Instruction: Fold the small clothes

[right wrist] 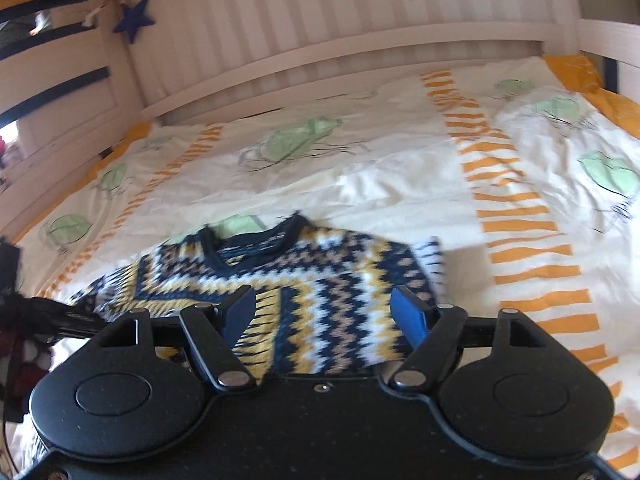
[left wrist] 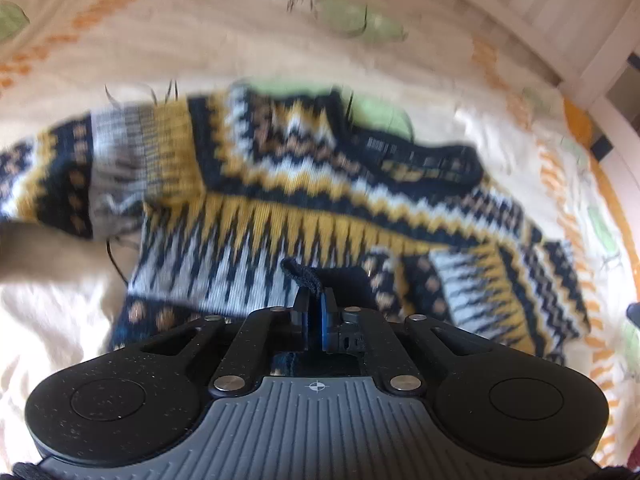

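The sweater [left wrist: 304, 200] lies on the bed [left wrist: 240, 40], patterned in navy, mustard and white zigzags. In the left wrist view it is motion-blurred across the middle of the frame, its lower hem cut off behind the left gripper [left wrist: 314, 312], and its left sleeve smears out at the left edge. Its neck opening sits toward the upper right, so the long axis runs from lower centre up and to the right. The left fingers are clenched on a dark fold of the sweater's edge, which pokes up between the pads.

In the right wrist view the sweater [right wrist: 320, 280] fills the lower centre, neck pointing to the top of the frame; its lower part is hidden under the right gripper [right wrist: 324, 316], whose fingers stand released above the knit. A white headboard [right wrist: 320, 20] spans the top.
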Available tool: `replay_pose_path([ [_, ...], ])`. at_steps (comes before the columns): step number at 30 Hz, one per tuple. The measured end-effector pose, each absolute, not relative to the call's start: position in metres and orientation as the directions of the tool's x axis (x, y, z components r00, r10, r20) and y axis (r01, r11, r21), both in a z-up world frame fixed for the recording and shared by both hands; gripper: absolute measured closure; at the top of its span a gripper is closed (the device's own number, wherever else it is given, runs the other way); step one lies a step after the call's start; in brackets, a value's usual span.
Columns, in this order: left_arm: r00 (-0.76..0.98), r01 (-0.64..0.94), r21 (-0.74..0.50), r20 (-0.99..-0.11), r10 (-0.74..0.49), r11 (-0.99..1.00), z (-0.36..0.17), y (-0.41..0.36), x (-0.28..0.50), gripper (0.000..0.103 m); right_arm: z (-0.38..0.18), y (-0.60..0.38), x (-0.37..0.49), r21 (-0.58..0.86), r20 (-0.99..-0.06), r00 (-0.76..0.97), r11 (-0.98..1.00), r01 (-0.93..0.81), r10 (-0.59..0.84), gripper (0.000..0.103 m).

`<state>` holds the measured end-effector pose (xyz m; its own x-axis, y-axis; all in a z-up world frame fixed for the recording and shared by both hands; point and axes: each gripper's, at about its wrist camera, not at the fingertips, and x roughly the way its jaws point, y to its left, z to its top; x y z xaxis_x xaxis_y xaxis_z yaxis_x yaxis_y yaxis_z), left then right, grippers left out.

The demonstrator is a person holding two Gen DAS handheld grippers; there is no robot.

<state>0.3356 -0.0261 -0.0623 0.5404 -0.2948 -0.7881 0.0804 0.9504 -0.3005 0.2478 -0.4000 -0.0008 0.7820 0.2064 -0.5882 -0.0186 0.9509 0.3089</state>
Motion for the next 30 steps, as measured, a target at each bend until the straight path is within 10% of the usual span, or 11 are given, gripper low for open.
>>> replay_pose_path([
  [11,0.725,0.042,-0.200,-0.668,-0.168,0.979,0.004,0.002,0.339,0.098,-0.015,-0.447,0.253,0.387,-0.634,0.762,0.907,0.168,0.129,0.026],
  [30,0.551,-0.030,-0.054,-0.834,-0.029,0.998,-0.079,0.029,0.354,0.094,-0.024,-0.433,0.257,0.380,-0.665,0.728,0.915,0.137,0.167,0.017],
])
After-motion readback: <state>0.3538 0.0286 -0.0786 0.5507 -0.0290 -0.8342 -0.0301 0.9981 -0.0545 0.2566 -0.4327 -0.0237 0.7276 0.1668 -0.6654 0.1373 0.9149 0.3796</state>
